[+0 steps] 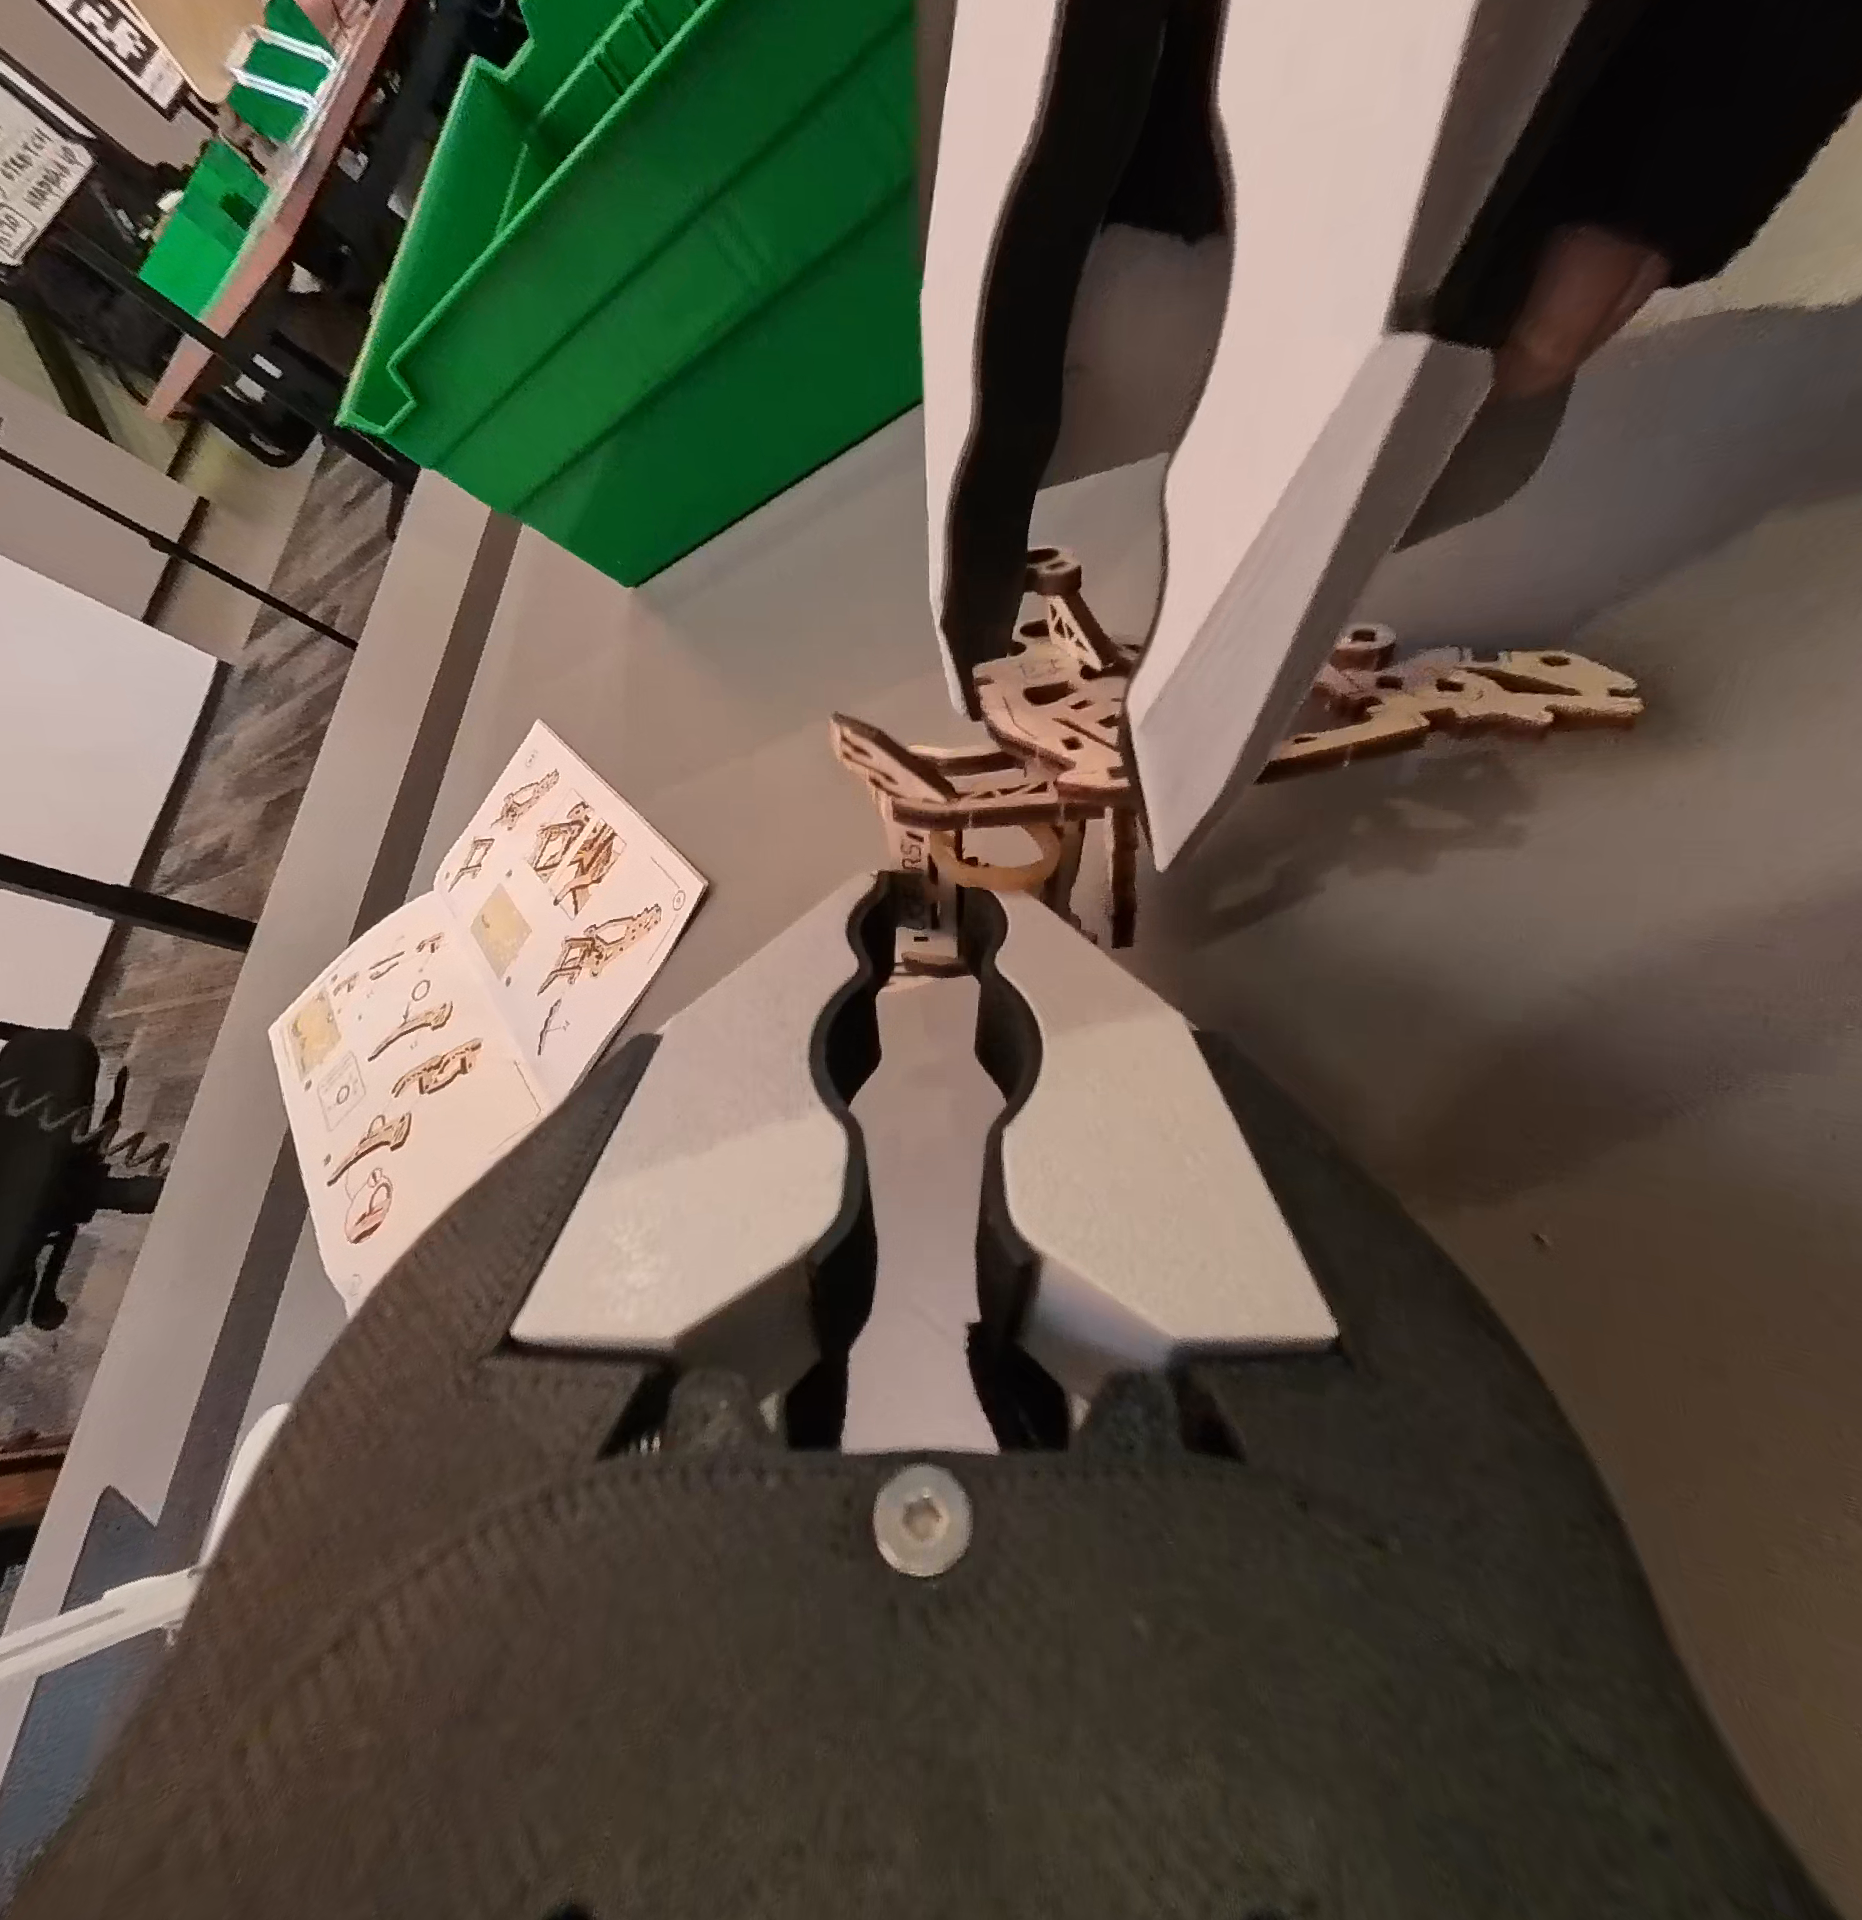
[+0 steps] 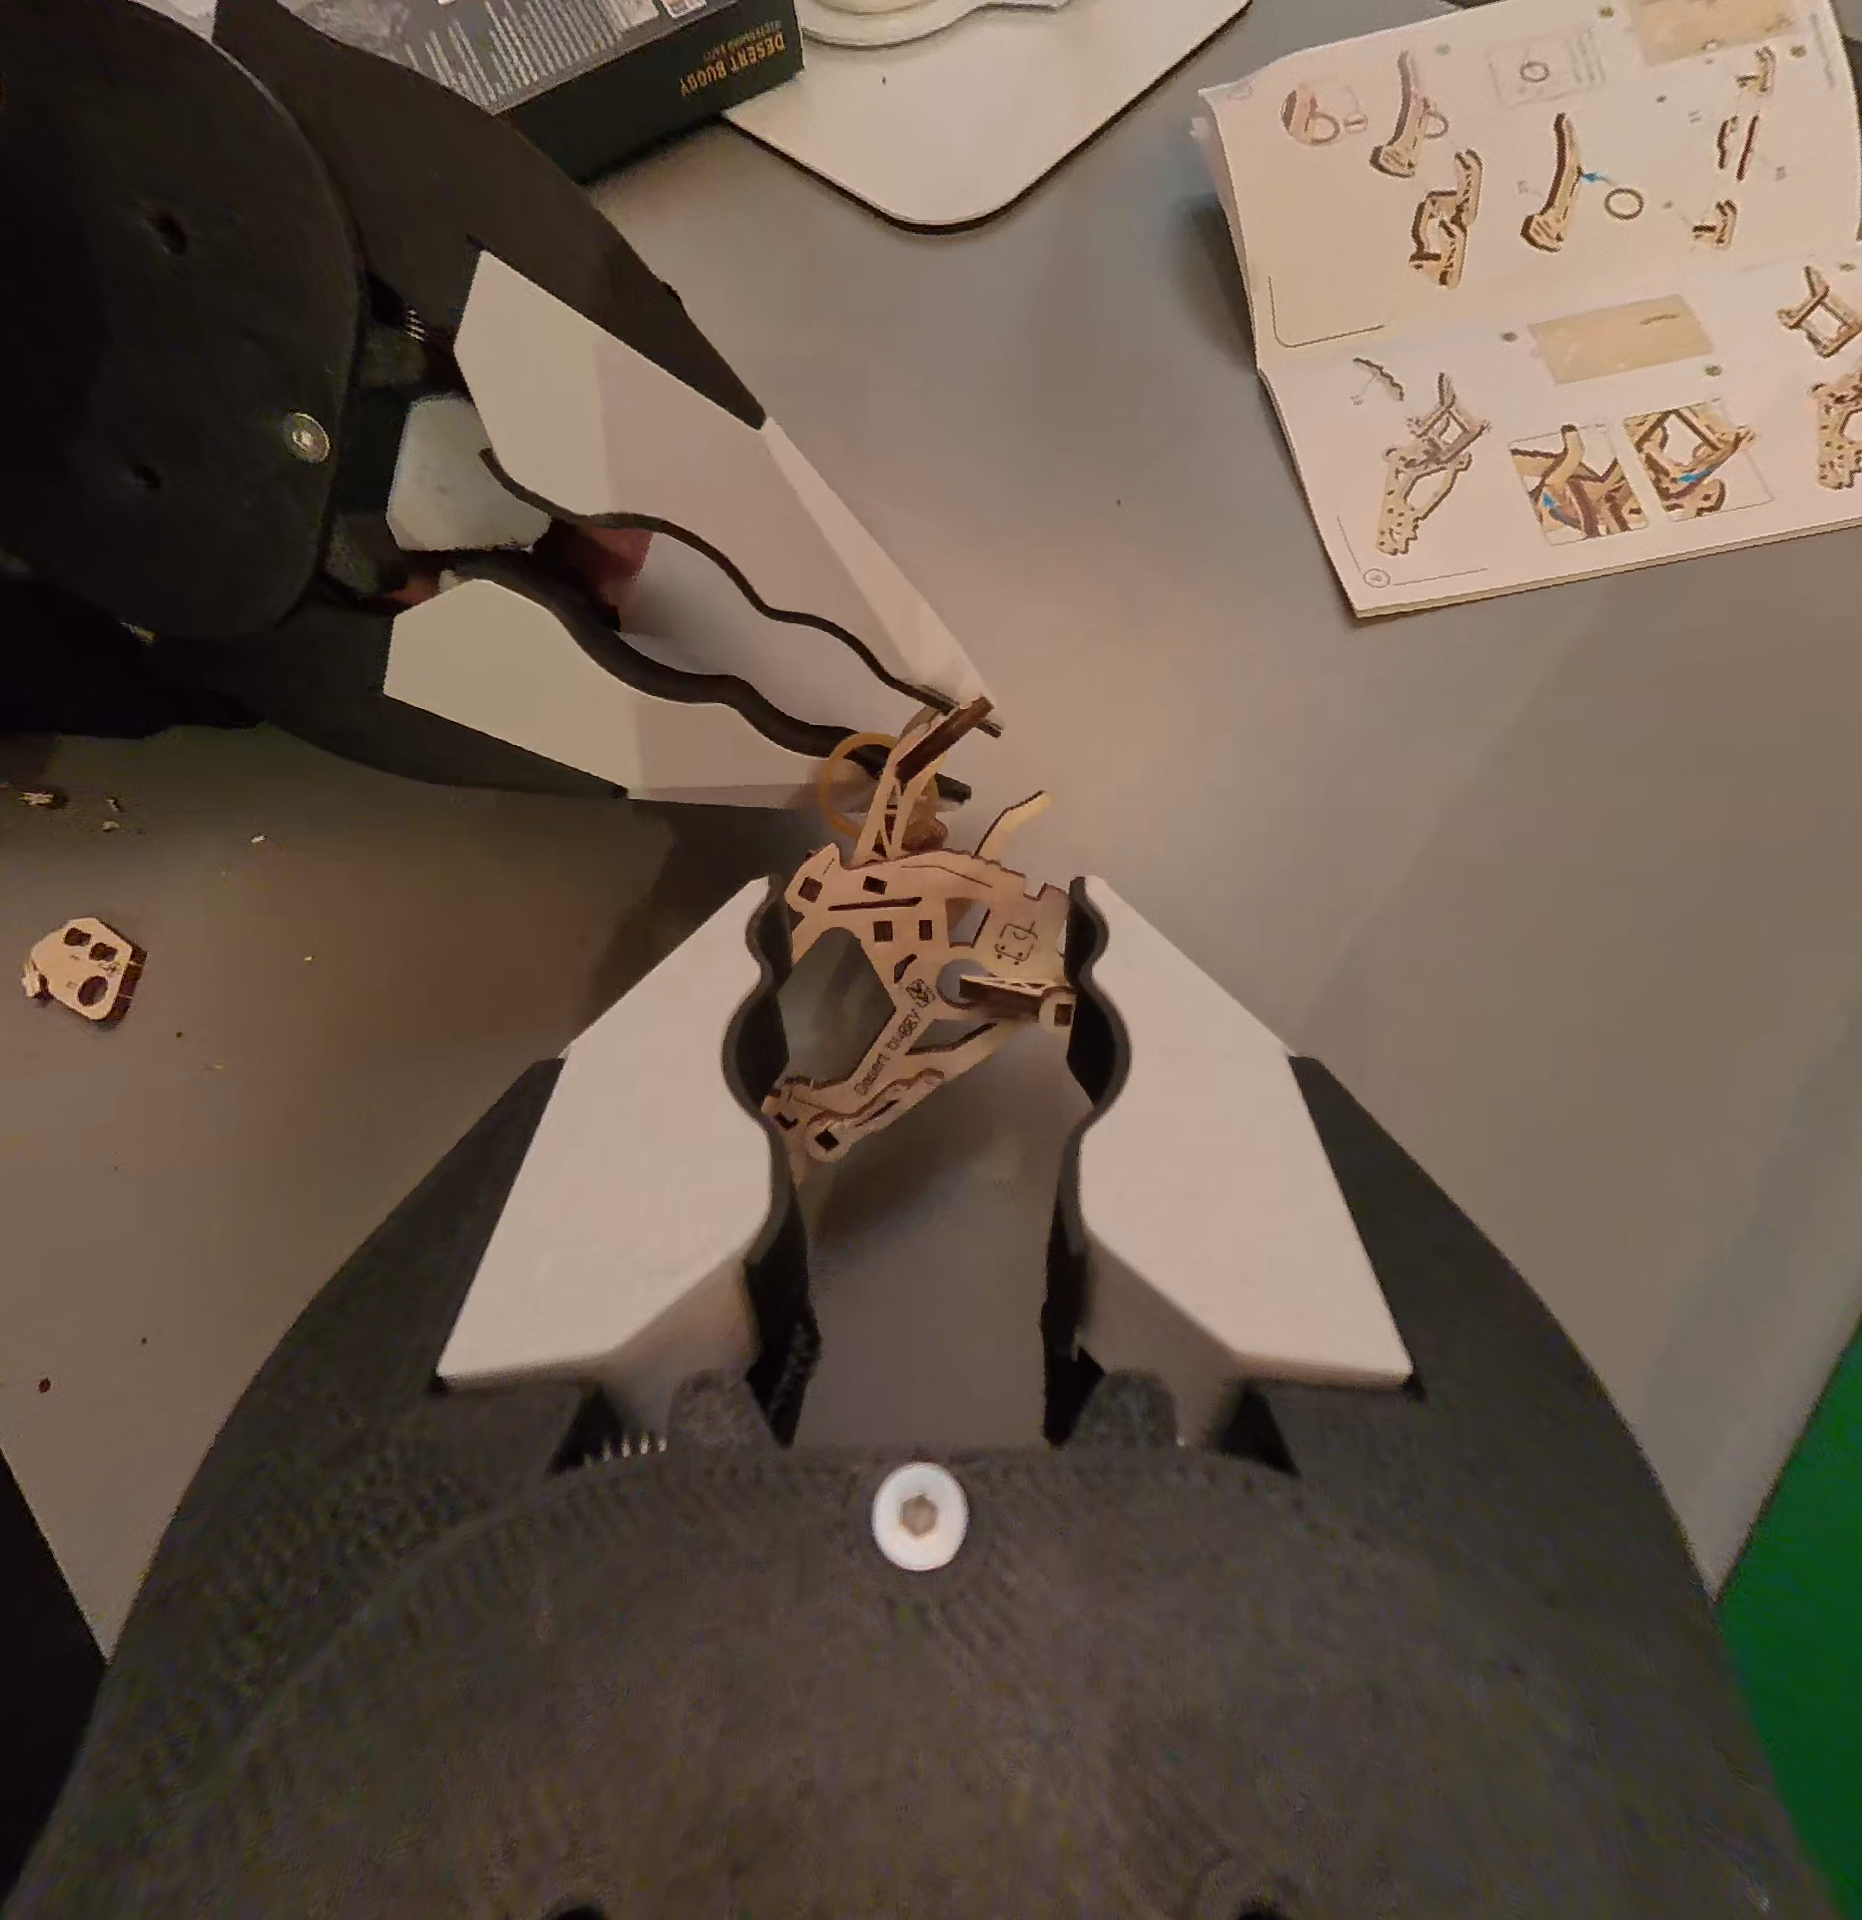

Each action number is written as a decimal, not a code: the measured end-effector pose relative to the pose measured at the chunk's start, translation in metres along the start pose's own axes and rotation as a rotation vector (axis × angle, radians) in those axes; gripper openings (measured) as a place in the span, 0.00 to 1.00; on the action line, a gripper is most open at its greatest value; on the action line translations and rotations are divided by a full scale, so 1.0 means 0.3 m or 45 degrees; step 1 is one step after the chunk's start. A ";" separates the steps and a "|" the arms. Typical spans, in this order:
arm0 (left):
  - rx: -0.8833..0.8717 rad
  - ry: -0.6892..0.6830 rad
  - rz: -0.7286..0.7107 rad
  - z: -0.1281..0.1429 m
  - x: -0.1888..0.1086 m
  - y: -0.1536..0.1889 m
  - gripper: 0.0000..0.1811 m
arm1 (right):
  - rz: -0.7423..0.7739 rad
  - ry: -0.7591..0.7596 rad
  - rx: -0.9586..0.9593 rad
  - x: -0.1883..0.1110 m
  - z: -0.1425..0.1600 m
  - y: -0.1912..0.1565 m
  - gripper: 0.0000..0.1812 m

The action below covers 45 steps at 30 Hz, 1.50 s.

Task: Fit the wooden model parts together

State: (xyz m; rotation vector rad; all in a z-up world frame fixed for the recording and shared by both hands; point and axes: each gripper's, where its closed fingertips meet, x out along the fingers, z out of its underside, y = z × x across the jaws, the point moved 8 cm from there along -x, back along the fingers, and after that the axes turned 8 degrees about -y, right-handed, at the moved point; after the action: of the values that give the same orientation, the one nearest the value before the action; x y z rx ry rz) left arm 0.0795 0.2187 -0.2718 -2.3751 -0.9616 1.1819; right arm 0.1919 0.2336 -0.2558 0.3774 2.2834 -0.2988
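A partly built wooden model frame (image 2: 906, 997) sits between the fingers of my right gripper (image 2: 922, 890), which is shut on it just above the grey table (image 2: 1322, 831). In the left wrist view this gripper (image 1: 1062, 758) comes down from above onto the frame (image 1: 1041, 717). My left gripper (image 1: 942, 904) is shut on a small upright wooden part (image 1: 922, 930) at the frame's end, next to a rubber ring (image 1: 994, 868). In the right wrist view it (image 2: 896, 753) reaches in from the upper left and pinches that part (image 2: 953, 732).
An open instruction booklet (image 1: 470, 997) (image 2: 1550, 312) lies on the table. Loose wooden pieces (image 1: 1426, 696) lie behind the model, and one small piece (image 2: 80, 971) lies at the left. Green bins (image 1: 646, 260), a dark box (image 2: 615, 73) and a white mat (image 2: 989, 125) stand at the edges. The tips of both grippers are at nearly the same place. The small piece (image 2: 80, 971) lies around 20 cm away from my right fingertips.
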 end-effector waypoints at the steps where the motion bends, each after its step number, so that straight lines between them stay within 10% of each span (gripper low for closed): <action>1: -0.005 -0.003 0.000 0.001 0.001 -0.001 0.06 | 0.000 0.000 0.004 0.000 -0.002 -0.001 0.28; 45: -0.208 -0.124 0.059 0.035 0.022 -0.015 0.06 | 0.150 0.010 0.201 0.045 -0.025 -0.019 0.28</action>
State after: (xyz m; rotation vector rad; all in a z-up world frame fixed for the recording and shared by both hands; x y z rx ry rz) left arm 0.0721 0.2265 -0.2797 -2.4982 -1.0773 1.2920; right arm 0.1760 0.2331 -0.2603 0.5921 2.2409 -0.4197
